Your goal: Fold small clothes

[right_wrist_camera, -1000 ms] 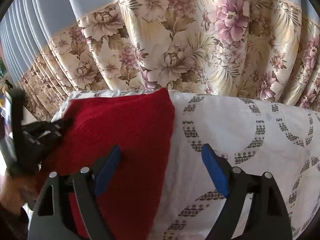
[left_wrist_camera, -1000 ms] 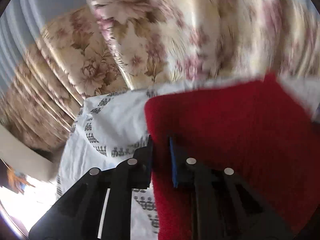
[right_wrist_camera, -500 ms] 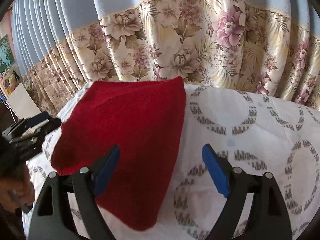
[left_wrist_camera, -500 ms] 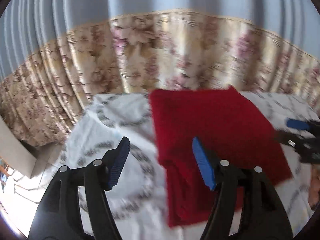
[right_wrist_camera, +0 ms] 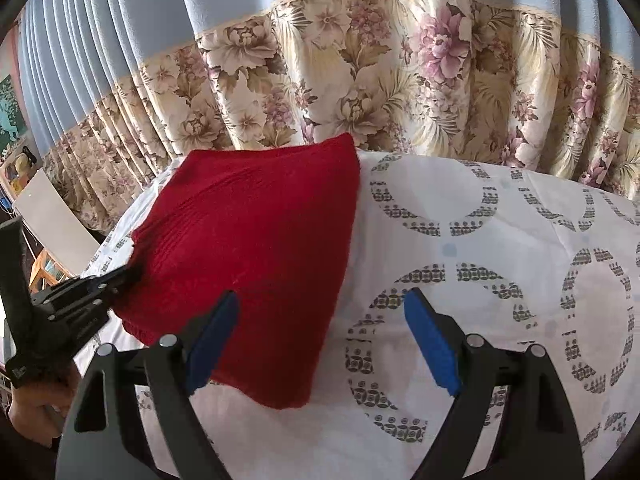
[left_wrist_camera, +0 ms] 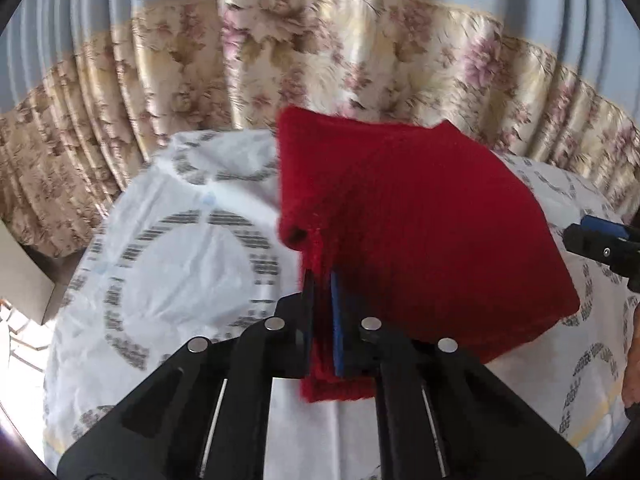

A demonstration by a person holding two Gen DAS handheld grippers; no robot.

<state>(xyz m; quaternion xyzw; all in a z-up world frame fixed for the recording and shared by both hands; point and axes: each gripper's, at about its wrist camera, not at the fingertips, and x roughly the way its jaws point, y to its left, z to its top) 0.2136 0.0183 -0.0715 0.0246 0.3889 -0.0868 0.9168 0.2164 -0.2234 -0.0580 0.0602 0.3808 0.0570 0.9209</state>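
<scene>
We have the red knit garment lying folded on the patterned white sheet, in front of the floral curtain; our left gripper is clamped tight on its near left edge, several layers pinched between the pads. To fold well, we judge we should lift that edge just enough to clear the sheet, carry it across in one level sweep, and let the layers land square; a twist here could drag the stack askew. Our right gripper hangs low over the garment's near right corner, fingers wide apart and holding nothing; the left reaches in from the side, nearly level with the cloth.
</scene>
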